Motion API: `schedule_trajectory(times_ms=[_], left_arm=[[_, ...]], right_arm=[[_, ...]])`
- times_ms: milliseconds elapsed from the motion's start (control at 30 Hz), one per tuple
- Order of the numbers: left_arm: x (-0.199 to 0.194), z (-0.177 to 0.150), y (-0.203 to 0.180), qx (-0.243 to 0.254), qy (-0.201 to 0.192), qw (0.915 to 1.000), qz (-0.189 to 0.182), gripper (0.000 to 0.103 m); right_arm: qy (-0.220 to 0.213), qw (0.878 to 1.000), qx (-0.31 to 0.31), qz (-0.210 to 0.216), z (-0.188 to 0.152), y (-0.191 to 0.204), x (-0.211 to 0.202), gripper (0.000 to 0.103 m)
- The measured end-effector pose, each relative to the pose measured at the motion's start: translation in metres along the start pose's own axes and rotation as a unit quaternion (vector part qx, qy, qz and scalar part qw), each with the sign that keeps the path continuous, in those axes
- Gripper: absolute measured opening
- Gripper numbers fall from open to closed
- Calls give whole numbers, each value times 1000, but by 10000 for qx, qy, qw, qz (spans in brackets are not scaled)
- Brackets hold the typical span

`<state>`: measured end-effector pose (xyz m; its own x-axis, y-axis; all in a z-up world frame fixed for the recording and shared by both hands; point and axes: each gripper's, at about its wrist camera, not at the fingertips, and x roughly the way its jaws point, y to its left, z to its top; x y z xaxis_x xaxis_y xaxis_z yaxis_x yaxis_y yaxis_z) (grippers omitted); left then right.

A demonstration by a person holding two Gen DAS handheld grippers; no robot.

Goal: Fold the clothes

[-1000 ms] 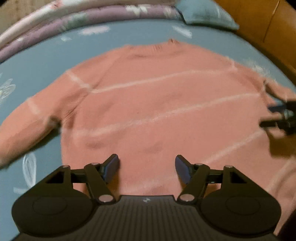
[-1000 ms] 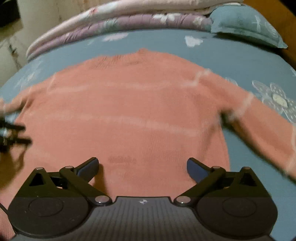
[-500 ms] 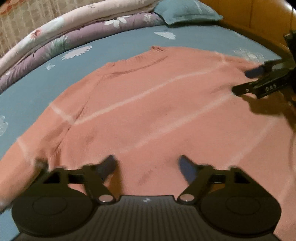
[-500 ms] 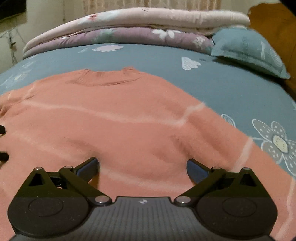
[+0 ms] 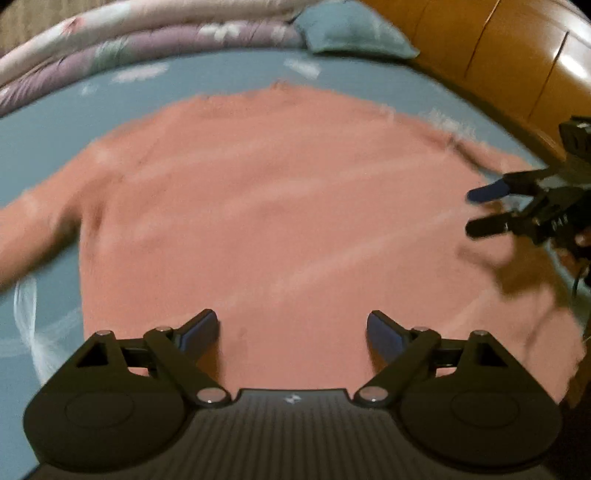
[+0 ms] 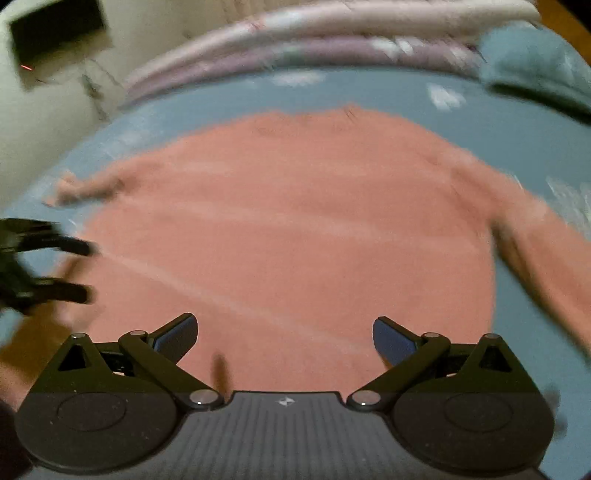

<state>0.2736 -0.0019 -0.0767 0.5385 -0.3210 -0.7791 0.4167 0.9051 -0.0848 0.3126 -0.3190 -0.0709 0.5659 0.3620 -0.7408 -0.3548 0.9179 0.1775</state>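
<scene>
A salmon-pink sweater (image 5: 266, 206) with thin pale stripes lies flat on a blue bedspread, collar far from me, sleeves spread to both sides; the right wrist view shows the sweater (image 6: 295, 221) too. My left gripper (image 5: 291, 328) hovers over the hem, open, nothing between its fingers. My right gripper (image 6: 284, 332) is open as well, above the sweater's lower part, empty. Each gripper appears in the other's view: the right gripper (image 5: 484, 212) at the right edge, the left gripper (image 6: 83, 269) at the left edge. Both frames are blurred.
The blue bedspread (image 5: 44, 129) has white flower prints. Folded pink and purple quilts (image 5: 110, 44) and a blue pillow (image 5: 351, 29) lie at the far side. A wooden headboard (image 5: 498, 55) runs along the right. A pale wall (image 6: 55, 110) stands left.
Both views pulled back and tilted down from half a second ago, so more of the sweater's sleeves shows. The left gripper's jaws stand wider than a second ago.
</scene>
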Motion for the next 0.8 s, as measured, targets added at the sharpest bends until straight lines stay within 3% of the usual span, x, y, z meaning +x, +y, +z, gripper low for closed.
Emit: schedule_trajectory(times_ms=[100,167,300,367,467,533,700,800], left_arm=[[-9,-12,5,-51,-8,9993,377,88],[-16,-11,5,59,-59,9992,395,88],[-29,-4,-2,483,-221,9985,157,88],[-24,-5,-16,832,-121,9964,-77,89],[-8,-14,-27,1067,161,9941,-94,90],[-11,-24,-18,861,207,9960,-79,91],[-37,-35,4,561,519,9969,190,91],[-44,-23,3,369,319,9988,60,91]], right_arm=[[-157,9980,-198,-574,-11,3,-6,103],[-16,9977,-248,-635,-7,9,-11,103],[-32,9971,-748,166,-2,29,-19,103],[15,9934,-1003,550,-3,43,-16,103],[261,9878,-1429,566,-12,61,2,103],[125,9811,-1899,346,-24,65,0,103],[562,9844,-1662,161,-21,42,-22,103],[290,9818,-1836,393,-10,57,-28,103]])
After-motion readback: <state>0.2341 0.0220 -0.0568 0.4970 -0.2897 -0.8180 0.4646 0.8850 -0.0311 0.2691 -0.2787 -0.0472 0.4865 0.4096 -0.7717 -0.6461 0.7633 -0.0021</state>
